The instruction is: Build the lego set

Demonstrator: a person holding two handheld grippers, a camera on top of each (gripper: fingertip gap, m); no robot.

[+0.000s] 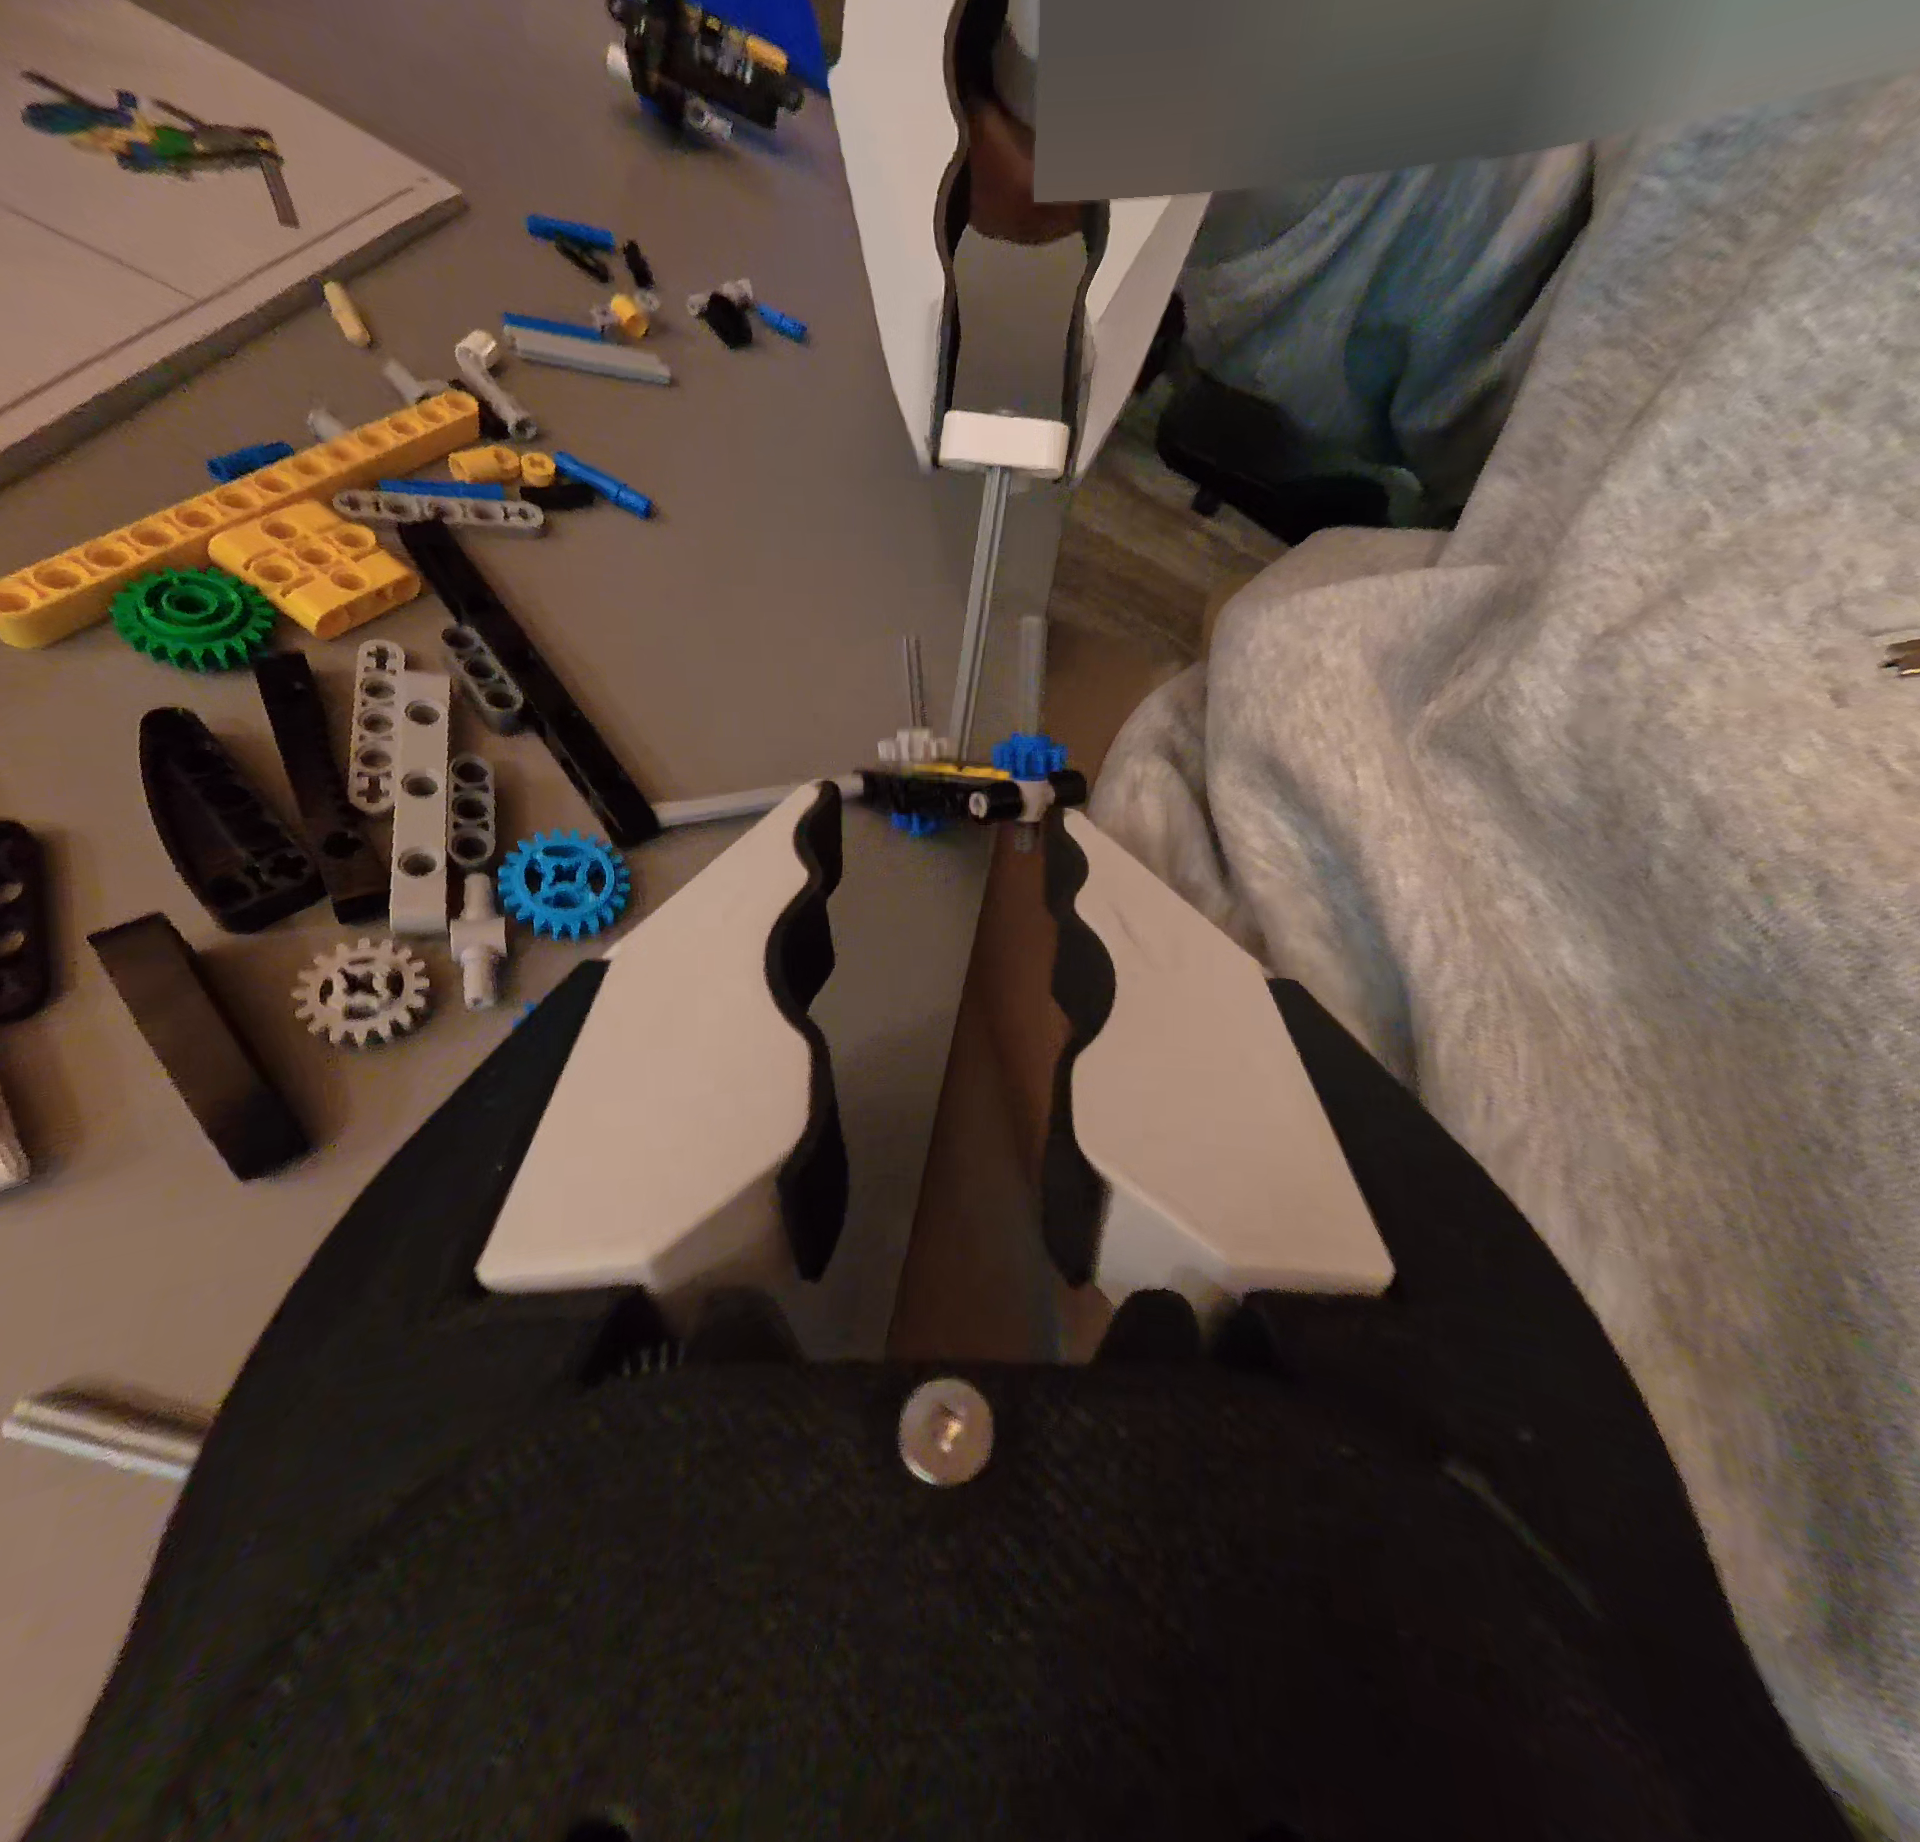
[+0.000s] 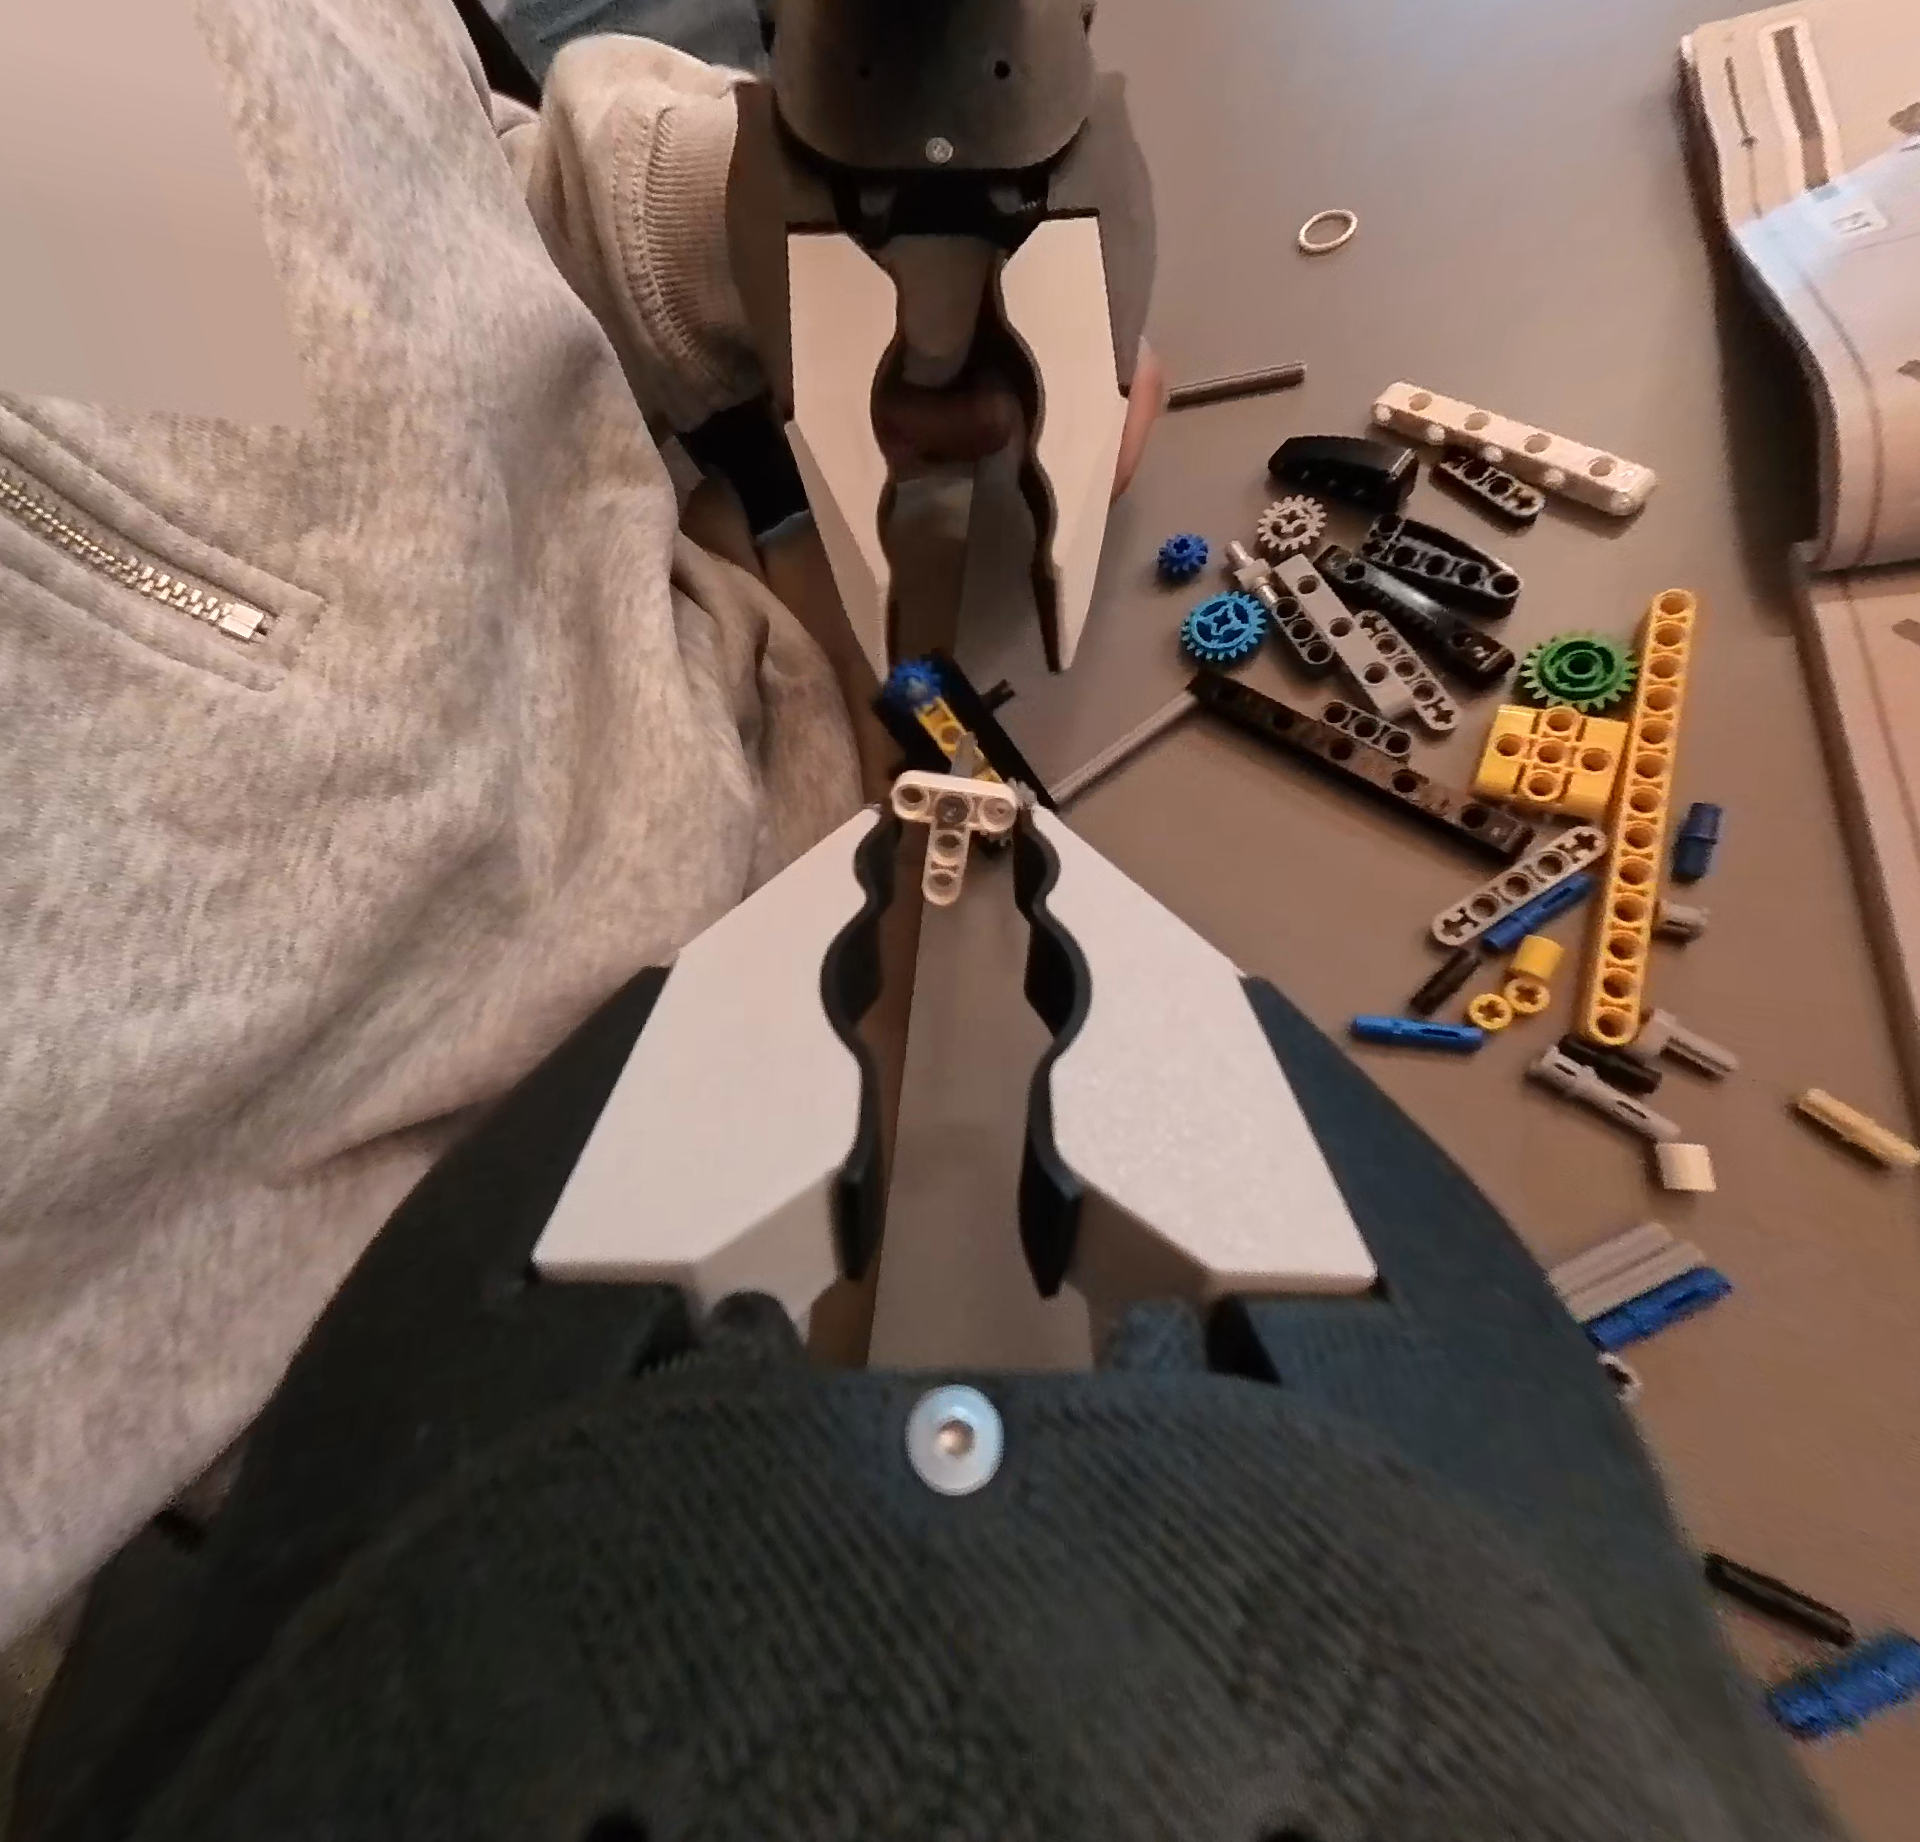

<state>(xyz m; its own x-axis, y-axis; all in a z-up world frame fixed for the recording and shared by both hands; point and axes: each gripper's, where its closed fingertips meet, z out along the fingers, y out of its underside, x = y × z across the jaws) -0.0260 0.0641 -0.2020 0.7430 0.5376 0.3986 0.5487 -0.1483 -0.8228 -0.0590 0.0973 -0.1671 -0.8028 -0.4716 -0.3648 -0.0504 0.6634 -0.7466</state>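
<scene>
My left gripper [image 1: 940,805] is shut on a small black, yellow and blue gear assembly [image 1: 966,790] with thin grey axles standing out of it, held past the table's edge. My right gripper [image 2: 951,816] is shut on a white T-shaped beam [image 2: 948,836]. In the left wrist view this beam [image 1: 1003,442] sits on a long grey axle [image 1: 979,608] that runs down to the assembly. The right wrist view shows the left gripper [image 2: 971,649] opposite, with the assembly [image 2: 940,717] between the two sets of tips.
Loose parts lie on the grey table [image 1: 727,597]: a long yellow beam [image 1: 239,504], a green gear [image 1: 192,616], a blue gear [image 1: 563,883], black and grey beams, pins. An instruction booklet [image 1: 156,234] and a partly built model [image 1: 707,57] lie farther off. A person's grey sleeve [image 1: 1558,857] is close by. Tip to tip, the grippers are about 7 cm apart. From the right gripper's tips to the partly built model [image 1: 707,57] is close to 30 cm.
</scene>
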